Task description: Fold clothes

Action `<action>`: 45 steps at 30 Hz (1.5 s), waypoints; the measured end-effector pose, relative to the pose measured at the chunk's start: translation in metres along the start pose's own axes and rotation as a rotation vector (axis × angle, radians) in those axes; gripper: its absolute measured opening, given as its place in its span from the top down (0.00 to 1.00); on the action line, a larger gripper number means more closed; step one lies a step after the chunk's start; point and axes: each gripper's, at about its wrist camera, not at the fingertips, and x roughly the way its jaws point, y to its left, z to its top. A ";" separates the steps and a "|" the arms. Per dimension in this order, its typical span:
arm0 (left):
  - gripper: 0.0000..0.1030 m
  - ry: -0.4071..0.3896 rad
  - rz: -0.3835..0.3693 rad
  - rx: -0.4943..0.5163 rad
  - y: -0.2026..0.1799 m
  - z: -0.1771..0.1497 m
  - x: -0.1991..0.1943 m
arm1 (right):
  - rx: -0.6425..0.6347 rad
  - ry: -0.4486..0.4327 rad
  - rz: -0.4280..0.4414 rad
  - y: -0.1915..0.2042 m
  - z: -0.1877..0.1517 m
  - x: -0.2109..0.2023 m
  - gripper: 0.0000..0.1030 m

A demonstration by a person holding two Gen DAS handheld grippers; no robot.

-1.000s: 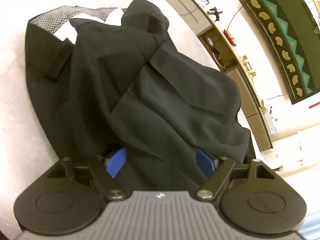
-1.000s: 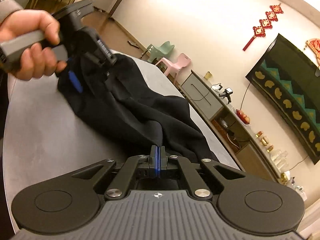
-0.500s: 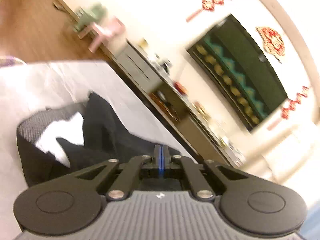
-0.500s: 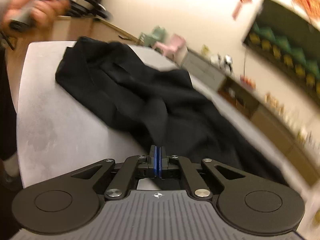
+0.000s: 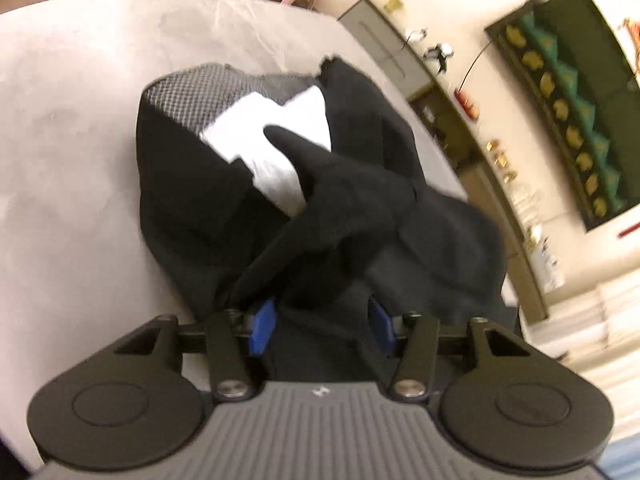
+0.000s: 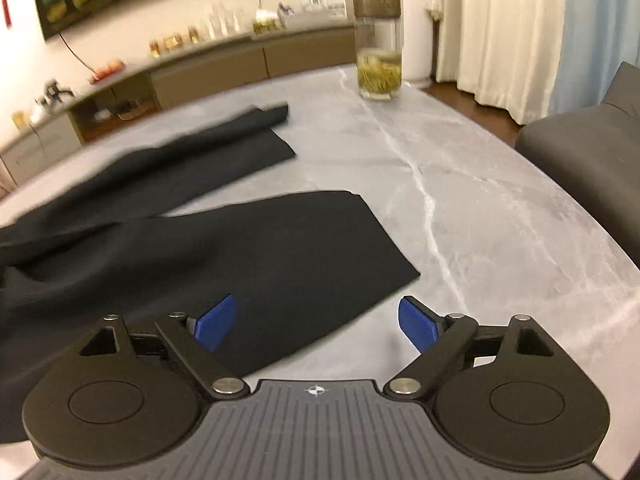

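1. The left gripper [image 5: 322,326] has its jaws apart, the blue pads [image 5: 262,330] straddling a bunched ridge of black trousers [image 5: 352,208]. I cannot tell whether the pads touch the cloth.
2. In the left wrist view the trousers lie heaped on a pale table [image 5: 80,152], running from 6 o'clock up toward 12 o'clock.
3. At the heap's 11 o'clock end the waist is turned open, showing grey mesh lining [image 5: 188,92] and a white pocket bag [image 5: 272,148].
4. A black flap lies across the white bag, pointing toward 10 o'clock.
5. The right gripper [image 6: 316,322] also has its jaws wide apart, holding nothing.
6. Its left pad [image 6: 216,320] sits over the near trouser leg [image 6: 248,256]; its right pad [image 6: 418,322] sits over bare marbled tabletop [image 6: 480,208].
7. The near leg's hem edge runs from about 12 o'clock toward 3 o'clock of the gripper, lying flat on the table.
8. The other leg [image 6: 224,144] stretches toward 11 o'clock, apart from the near one at the hems.
9. A glass jar [image 6: 378,50] stands on the table at 12 o'clock, well apart from the trousers.
10. A dark sofa [image 6: 588,160] is at 3 o'clock, beside the table.
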 end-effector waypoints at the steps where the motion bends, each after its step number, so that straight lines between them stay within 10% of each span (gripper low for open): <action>1: 0.52 -0.013 0.007 -0.005 0.002 0.008 0.003 | -0.012 0.000 -0.006 0.005 0.000 0.007 0.19; 3: 0.56 -0.020 0.039 0.013 -0.001 0.026 0.012 | -0.070 -0.018 0.003 0.019 0.001 0.009 0.71; 5: 0.93 -0.019 0.106 0.105 -0.014 0.048 0.030 | -0.113 -0.028 0.037 0.032 0.003 0.009 0.92; 8: 0.99 -0.078 0.074 0.208 -0.041 0.084 0.042 | -0.098 -0.127 0.158 0.044 0.022 -0.003 0.94; 11: 0.99 -0.275 -0.146 0.191 -0.061 0.110 -0.007 | 0.057 -0.339 0.297 0.022 0.053 -0.059 0.94; 14: 0.99 -0.321 -0.252 0.173 -0.049 0.097 -0.057 | 0.102 -0.368 0.379 -0.013 0.046 -0.100 0.94; 21: 0.81 -0.106 0.027 0.005 0.027 0.061 -0.052 | 0.055 -0.004 0.266 -0.063 -0.021 -0.064 0.90; 28: 0.30 -0.228 0.137 -0.021 0.031 0.058 -0.074 | 0.145 -0.070 0.270 -0.066 -0.012 -0.079 0.84; 32: 0.30 -0.243 0.166 0.069 0.010 0.052 -0.060 | 0.130 -0.065 0.270 -0.056 -0.016 -0.082 0.67; 40: 0.42 -0.261 0.195 0.257 -0.033 0.040 -0.036 | 0.044 -0.075 0.201 -0.046 -0.016 -0.061 0.67; 45: 0.42 -0.079 0.133 0.403 -0.048 0.017 -0.005 | -0.067 -0.022 0.267 -0.014 -0.021 -0.052 0.67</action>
